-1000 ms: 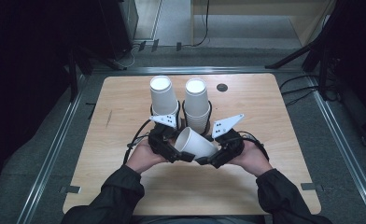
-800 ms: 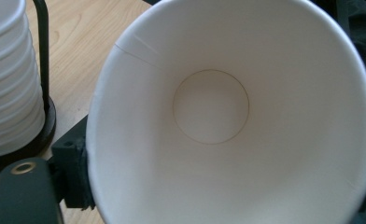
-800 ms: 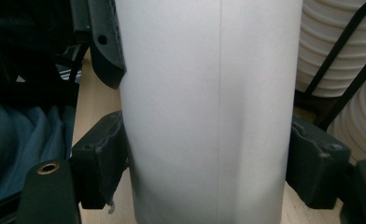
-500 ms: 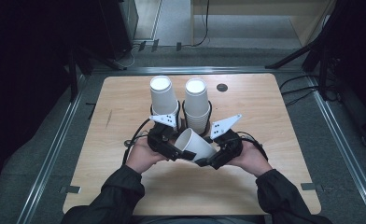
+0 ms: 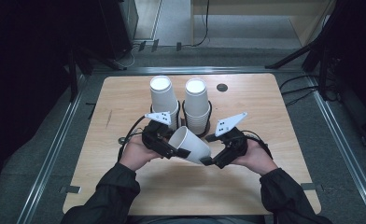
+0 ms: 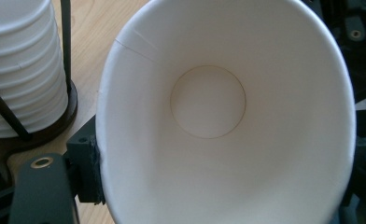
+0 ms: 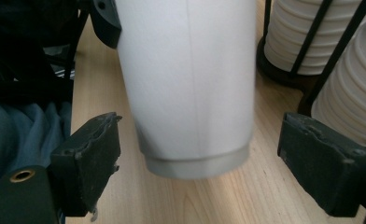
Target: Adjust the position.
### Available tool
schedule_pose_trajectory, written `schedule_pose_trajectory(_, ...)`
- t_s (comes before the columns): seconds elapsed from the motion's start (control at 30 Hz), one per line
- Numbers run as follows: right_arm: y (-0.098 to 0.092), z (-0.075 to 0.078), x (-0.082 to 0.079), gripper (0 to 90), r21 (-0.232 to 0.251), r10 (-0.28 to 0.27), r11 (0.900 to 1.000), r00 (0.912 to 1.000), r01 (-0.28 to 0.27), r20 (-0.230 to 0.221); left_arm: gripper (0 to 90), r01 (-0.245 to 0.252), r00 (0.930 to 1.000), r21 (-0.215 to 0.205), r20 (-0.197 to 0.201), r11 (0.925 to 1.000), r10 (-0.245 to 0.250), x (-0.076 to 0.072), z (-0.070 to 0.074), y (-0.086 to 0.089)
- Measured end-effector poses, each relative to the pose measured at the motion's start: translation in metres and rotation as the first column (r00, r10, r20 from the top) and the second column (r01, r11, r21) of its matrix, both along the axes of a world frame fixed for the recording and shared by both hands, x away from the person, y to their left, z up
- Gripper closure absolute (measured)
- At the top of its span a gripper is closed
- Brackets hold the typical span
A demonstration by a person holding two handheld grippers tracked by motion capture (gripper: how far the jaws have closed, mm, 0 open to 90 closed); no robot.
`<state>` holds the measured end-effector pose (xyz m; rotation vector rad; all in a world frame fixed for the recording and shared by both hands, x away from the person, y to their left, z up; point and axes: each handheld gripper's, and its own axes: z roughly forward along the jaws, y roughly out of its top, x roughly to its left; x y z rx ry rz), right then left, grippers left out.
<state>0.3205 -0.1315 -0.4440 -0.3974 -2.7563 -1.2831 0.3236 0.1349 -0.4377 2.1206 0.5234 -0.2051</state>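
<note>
A white paper cup (image 5: pixel 190 143) lies tilted in the air over the wooden table (image 5: pixel 274 186), between both hands. My left gripper (image 5: pixel 174 148) holds it at the mouth. Its jaws have just closed, and in the left gripper view one pad (image 6: pixel 85 172) presses the rim of the cup (image 6: pixel 209 102), slightly denting it. My right gripper (image 5: pixel 208 161) is at the base. Its jaws have just been opening, and in the right gripper view my right gripper (image 7: pixel 200 140) is open, its pads wide on either side of the cup (image 7: pixel 190 93) without touching it.
Two stacks of white cups (image 5: pixel 163 100) (image 5: pixel 196 105) stand upside down in black wire holders just behind the grippers. A small dark round hole (image 5: pixel 222 87) sits near the table's far edge. Metal rails run along both sides of the table.
Both hands and the cup stay in nearly the same spot. The right gripper's jaws now stand wider apart, off the cup's base.
</note>
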Motion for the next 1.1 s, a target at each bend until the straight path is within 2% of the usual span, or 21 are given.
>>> schedule_pose_trajectory(0.23,-0.003,-0.001,0.001,13.5,-0.013,-0.012,1.000,0.9999,0.012,0.004,18.1,0.000,0.9994,0.059,0.035,0.9983,-0.002,0.000,0.003,0.004)
schedule_pose_trajectory(0.4,-0.004,-0.003,0.001,13.5,-0.033,-0.009,0.999,0.9999,0.009,0.006,18.0,-0.004,0.9982,0.125,0.060,0.9921,-0.004,-0.001,0.003,0.003)
schedule_pose_trajectory(0.47,-0.004,-0.003,0.001,13.5,-0.035,-0.011,0.999,0.9999,0.012,0.005,18.0,0.004,0.9970,0.167,0.075,0.9859,-0.017,-0.001,0.002,0.002)
schedule_pose_trajectory(0.57,-0.004,-0.005,0.002,13.5,-0.050,-0.024,0.998,0.9997,0.023,-0.006,18.0,0.011,0.9962,0.204,0.083,0.9788,-0.028,-0.002,0.000,-0.001)
schedule_pose_trajectory(0.67,-0.001,-0.011,0.002,13.5,-0.077,-0.016,0.997,0.9998,0.015,-0.009,17.9,0.023,0.9942,0.258,0.096,0.9658,-0.050,-0.001,-0.003,-0.004)
schedule_pose_trajectory(0.7,-0.001,-0.011,0.002,13.5,-0.077,-0.016,0.997,0.9998,0.015,-0.009,17.9,0.023,0.9942,0.258,0.096,0.9658,-0.050,-0.001,-0.003,-0.004)
schedule_pose_trajectory(0.73,0.001,-0.013,0.002,13.5,-0.083,-0.010,0.996,0.9999,0.009,-0.012,17.9,0.027,0.9931,0.281,0.102,0.9592,-0.058,-0.001,-0.004,-0.006)
schedule_pose_trajectory(0.8,0.003,-0.017,0.001,13.5,-0.098,-0.006,0.995,0.9999,0.004,-0.016,17.9,0.031,0.9904,0.308,0.119,0.9508,-0.070,-0.001,-0.005,-0.008)
schedule_pose_trajectory(0.93,0.008,-0.024,0.000,13.5,-0.132,-0.001,0.991,0.9998,-0.002,-0.021,17.9,0.045,0.9866,0.341,0.132,0.9390,-0.096,-0.001,-0.007,-0.012)
schedule_pose_trajectory(1.03,0.013,-0.029,-0.001,13.5,-0.138,-0.001,0.990,0.9997,-0.002,-0.023,17.9,0.059,0.9828,0.363,0.142,0.9300,-0.118,-0.002,-0.008,-0.016)
schedule_pose_trajectory(1.1,0.016,-0.032,-0.001,13.4,-0.145,0.005,0.989,0.9998,-0.007,-0.019,17.9,0.061,0.9821,0.365,0.144,0.9288,-0.121,-0.003,-0.009,-0.017)
